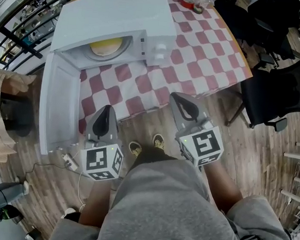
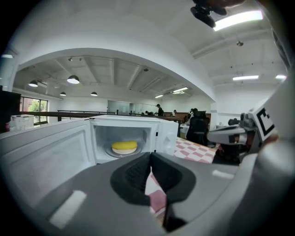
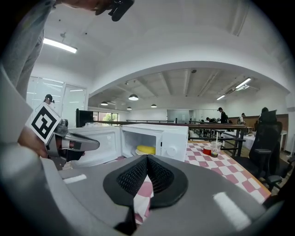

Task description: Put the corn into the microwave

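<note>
The yellow corn [image 1: 105,46] lies on the glass plate inside the white microwave [image 1: 122,11], whose door [image 1: 55,104] hangs wide open to the left. Both grippers are held off the table's near edge, apart from the microwave. My left gripper [image 1: 106,112] is shut and empty, pointing at the open cavity; its own view shows the corn [image 2: 124,145] straight ahead beyond the left gripper [image 2: 150,159]. My right gripper [image 1: 184,106] is also shut with nothing in it. From the right gripper [image 3: 147,161], the corn [image 3: 146,149] shows inside the microwave [image 3: 173,138], slightly to the left.
The microwave stands on a table with a red-and-white checked cloth [image 1: 197,48]. A red cup and a drink cup [image 1: 193,2] sit at its far corner. Black office chairs [image 1: 281,96] stand to the right. A power strip with cable [image 1: 69,161] lies on the wooden floor.
</note>
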Available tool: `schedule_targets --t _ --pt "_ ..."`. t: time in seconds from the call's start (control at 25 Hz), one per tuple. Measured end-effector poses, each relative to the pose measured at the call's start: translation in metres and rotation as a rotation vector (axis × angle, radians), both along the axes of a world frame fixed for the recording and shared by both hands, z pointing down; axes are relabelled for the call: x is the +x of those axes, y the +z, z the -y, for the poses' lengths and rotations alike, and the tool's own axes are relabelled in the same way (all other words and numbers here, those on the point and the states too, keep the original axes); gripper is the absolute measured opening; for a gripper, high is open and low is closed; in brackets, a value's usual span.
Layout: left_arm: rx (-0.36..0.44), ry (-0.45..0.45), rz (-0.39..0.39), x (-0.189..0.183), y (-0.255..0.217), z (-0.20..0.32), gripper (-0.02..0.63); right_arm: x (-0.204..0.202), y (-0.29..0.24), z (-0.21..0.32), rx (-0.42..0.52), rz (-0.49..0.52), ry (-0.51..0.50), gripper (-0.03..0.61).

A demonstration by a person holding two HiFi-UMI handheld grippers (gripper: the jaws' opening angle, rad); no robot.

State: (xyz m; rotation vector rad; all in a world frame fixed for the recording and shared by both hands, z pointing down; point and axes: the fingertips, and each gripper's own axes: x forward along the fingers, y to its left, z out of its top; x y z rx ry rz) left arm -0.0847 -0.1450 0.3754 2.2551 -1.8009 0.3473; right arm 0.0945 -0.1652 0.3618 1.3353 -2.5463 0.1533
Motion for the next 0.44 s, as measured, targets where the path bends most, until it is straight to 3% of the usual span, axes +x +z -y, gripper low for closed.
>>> schedule_targets --t 0.44 --pt "0.001 -0.039 -0.031 -0.032 0.003 0.003 0.011 -0.031 0.000 0.011 0.005 -0.016 -0.018 -0.005"
